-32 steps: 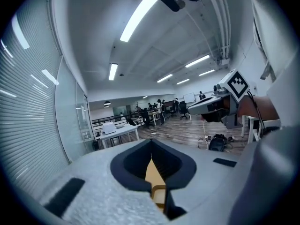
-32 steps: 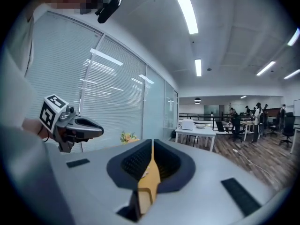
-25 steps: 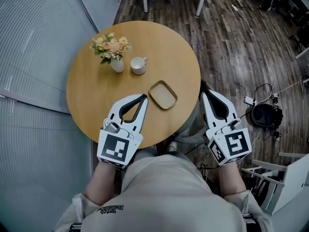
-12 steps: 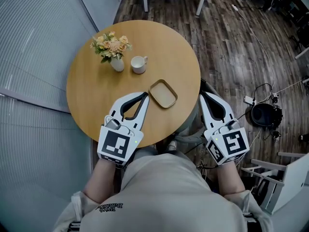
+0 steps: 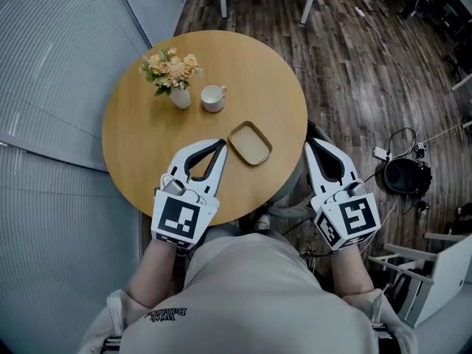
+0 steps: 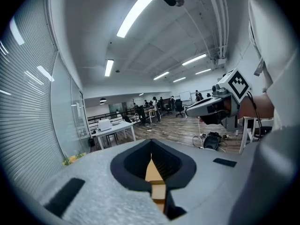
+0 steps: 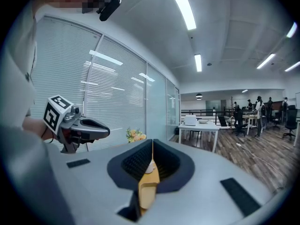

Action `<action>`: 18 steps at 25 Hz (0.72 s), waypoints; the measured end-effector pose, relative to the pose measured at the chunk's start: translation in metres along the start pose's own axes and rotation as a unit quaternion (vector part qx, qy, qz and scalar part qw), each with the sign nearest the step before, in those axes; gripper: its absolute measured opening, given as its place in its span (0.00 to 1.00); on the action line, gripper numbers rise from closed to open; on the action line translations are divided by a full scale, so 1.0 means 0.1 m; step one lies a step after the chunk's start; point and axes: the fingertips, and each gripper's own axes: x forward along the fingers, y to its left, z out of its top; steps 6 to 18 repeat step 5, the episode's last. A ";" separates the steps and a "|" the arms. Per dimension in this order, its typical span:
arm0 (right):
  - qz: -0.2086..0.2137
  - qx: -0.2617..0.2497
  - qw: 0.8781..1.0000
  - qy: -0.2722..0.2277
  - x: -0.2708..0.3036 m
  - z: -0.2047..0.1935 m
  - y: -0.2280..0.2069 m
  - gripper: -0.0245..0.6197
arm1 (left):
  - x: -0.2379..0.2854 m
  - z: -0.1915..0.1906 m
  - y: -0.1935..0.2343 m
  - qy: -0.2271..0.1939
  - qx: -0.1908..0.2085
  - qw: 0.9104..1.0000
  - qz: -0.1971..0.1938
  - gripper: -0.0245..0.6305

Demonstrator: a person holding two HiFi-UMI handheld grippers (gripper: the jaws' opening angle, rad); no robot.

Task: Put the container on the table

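Observation:
The container [image 5: 250, 143], a shallow tan dish with rounded corners, lies empty on the round wooden table [image 5: 147, 146], near the table's near right edge. My left gripper [image 5: 221, 145] is over the table with its tips just left of the container, jaws shut and nothing held. My right gripper [image 5: 308, 143] hangs by the table's right edge, over the floor, also shut and empty. In the left gripper view the left gripper [image 6: 151, 146] shows its pads pressed together, and the same goes for the right gripper [image 7: 152, 146] in the right gripper view.
A vase of flowers [image 5: 173, 76] and a white cup [image 5: 214, 99] stand at the table's far left. A frosted glass wall runs along the left. On the wooden floor to the right sit a black device [image 5: 404, 175] with cables and white furniture [image 5: 442, 271].
Both grippers have shifted only very slightly. Nothing was taken hold of or let go, and the container has not moved.

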 end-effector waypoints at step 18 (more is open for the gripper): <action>0.012 0.025 1.000 0.001 0.02 0.00 0.02 0.09 | -0.01 0.03 0.02 -0.007 -0.014 1.000 -0.002 0.07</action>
